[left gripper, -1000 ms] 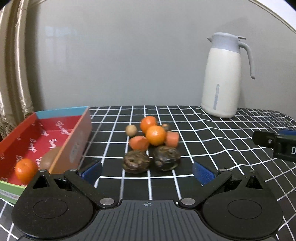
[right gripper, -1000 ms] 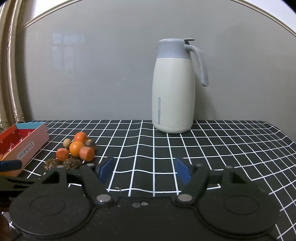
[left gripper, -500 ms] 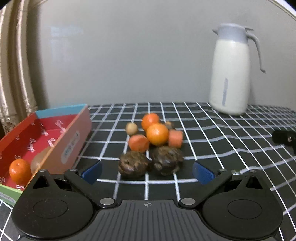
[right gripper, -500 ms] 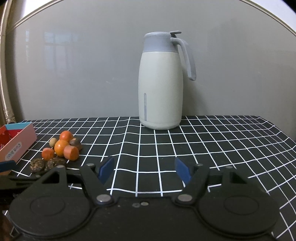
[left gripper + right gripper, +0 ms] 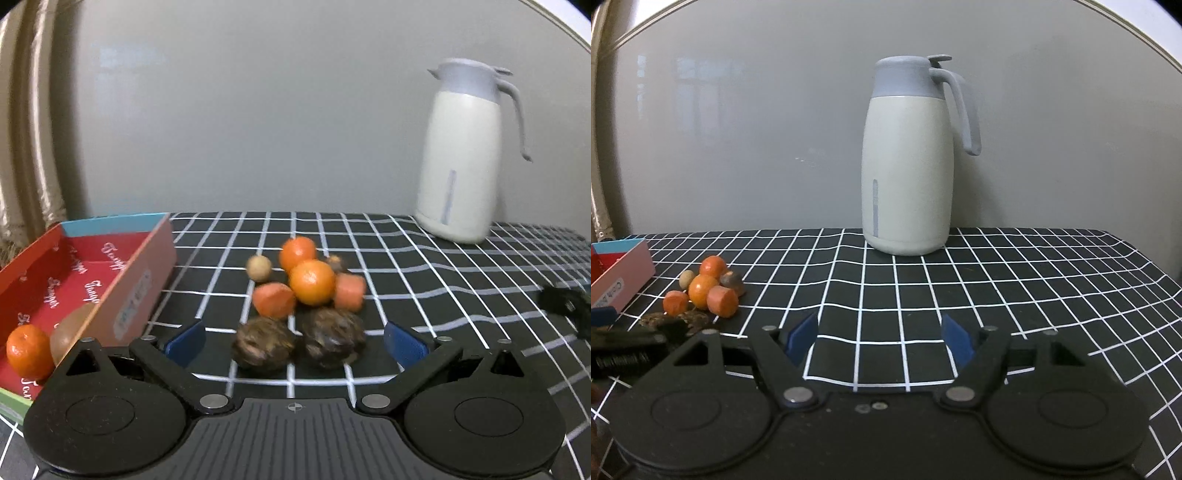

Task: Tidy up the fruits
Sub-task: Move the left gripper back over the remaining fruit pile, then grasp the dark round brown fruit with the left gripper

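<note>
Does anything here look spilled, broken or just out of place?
Nothing is spilled or broken. The one loose end: most fruit sits in a heap on the checked cloth, while only an orange and a brown fruit lie in the red box. The jug stands upright.

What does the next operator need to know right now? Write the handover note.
Left hand-held gripper: open, empty, low over the cloth, with the two dark wrinkled fruits sitting between its fingers.
Right hand-held gripper: open, empty, aimed at the jug, off to the right of the fruit.
Done: one orange and a brown fruit lie in the red box.
Left: the pile on the checked cloth beside the box: two oranges, two cut orange pieces, a small tan ball, a small brown fruit behind, and the two dark ones.
Likely next: close the left on a dark fruit.
</note>
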Demonstrator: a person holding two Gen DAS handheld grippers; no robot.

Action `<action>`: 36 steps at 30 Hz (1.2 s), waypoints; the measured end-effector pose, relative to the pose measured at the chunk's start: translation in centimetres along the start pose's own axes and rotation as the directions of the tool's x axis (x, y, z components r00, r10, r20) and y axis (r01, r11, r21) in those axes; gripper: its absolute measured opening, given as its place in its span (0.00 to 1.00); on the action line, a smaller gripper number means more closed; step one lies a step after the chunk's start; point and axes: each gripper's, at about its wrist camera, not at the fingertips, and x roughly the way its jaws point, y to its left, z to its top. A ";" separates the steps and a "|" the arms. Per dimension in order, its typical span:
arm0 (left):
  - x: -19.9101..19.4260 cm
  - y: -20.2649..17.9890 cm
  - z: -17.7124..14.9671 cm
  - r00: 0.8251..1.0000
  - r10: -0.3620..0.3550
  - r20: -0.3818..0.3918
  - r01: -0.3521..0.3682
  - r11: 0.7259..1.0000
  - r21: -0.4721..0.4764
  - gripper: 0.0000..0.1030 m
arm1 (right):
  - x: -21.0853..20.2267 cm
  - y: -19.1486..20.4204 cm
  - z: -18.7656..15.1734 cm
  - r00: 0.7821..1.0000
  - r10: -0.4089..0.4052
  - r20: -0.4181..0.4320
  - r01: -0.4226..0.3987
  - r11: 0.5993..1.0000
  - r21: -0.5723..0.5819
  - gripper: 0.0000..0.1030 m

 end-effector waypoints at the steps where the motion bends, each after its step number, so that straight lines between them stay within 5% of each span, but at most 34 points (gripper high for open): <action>1: 0.1 0.3 0.2 1.000 0.002 0.003 -0.002 1.000 -0.011 1.00 | 0.1 0.0 0.0 1.000 -0.002 -0.001 0.002 1.000 0.002 0.71; 5: 0.3 0.7 0.8 0.999 0.026 0.037 -0.025 0.999 -0.020 0.99 | 0.9 0.6 0.3 1.000 -0.001 0.006 0.001 1.000 0.003 0.72; 9: 1.0 -0.5 1.3 0.999 -0.006 0.037 0.006 1.000 0.017 0.82 | 1.7 1.4 0.9 1.000 0.006 0.018 -0.006 1.000 0.005 0.72; 17: 2.1 0.2 1.9 1.000 0.017 0.012 -0.017 1.000 0.024 0.78 | 3.2 2.1 1.2 1.000 0.013 0.012 -0.013 1.000 -0.001 0.75; 22: 0.6 -0.3 0.7 0.998 -0.059 -0.033 0.060 0.997 0.046 0.77 | 3.3 2.0 1.2 1.000 0.014 0.009 -0.014 1.000 0.008 0.76; 36: -1.2 -3.2 -0.4 0.990 -0.128 -0.067 0.134 0.986 0.100 0.71 | 2.6 1.1 1.3 1.000 0.005 0.016 -0.005 1.000 0.023 0.78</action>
